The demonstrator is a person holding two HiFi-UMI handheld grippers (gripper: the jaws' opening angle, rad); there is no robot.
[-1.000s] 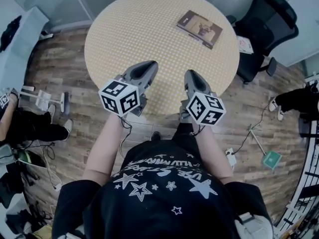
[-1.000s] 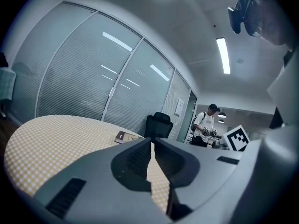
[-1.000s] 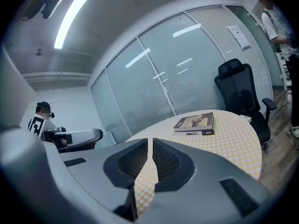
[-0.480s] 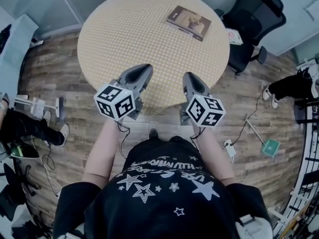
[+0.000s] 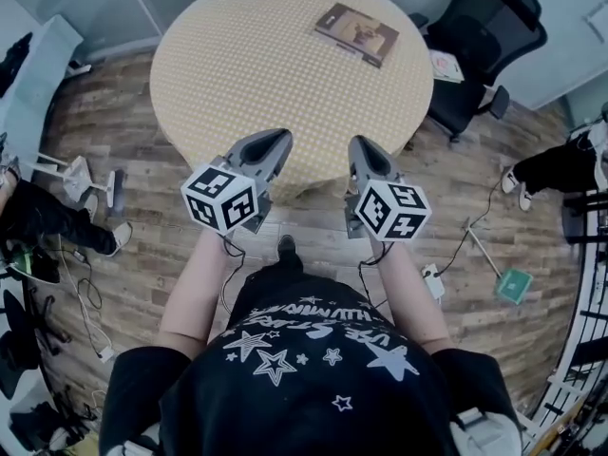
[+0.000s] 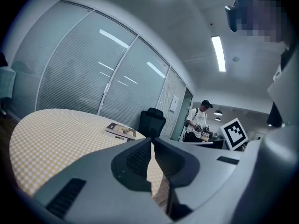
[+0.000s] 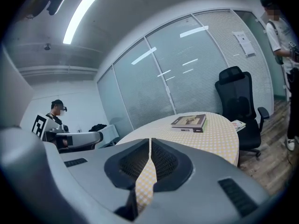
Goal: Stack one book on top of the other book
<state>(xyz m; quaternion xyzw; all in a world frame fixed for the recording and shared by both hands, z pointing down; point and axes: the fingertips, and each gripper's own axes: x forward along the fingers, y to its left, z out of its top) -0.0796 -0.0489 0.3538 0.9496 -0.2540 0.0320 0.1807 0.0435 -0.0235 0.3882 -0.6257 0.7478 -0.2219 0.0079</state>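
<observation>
While your left gripper (image 5: pixel 275 140) and right gripper (image 5: pixel 365 146) sat closed and empty, two brown books (image 5: pixel 356 34) lay stacked far ahead.

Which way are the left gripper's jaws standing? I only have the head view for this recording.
Observer: In the left gripper view, the left gripper has its jaws together with nothing between them.
Operator: And the right one?
Observer: The right gripper is closing. Its jaws are all but together and hold nothing; only the table shows through the slit.
Operator: From above I see one book at the far edge. Is it one or two?
Observer: Side-on in the right gripper view, the book shows two layers, a light cover over a darker slab. It is probably one book on another, but I can't be sure.
</observation>
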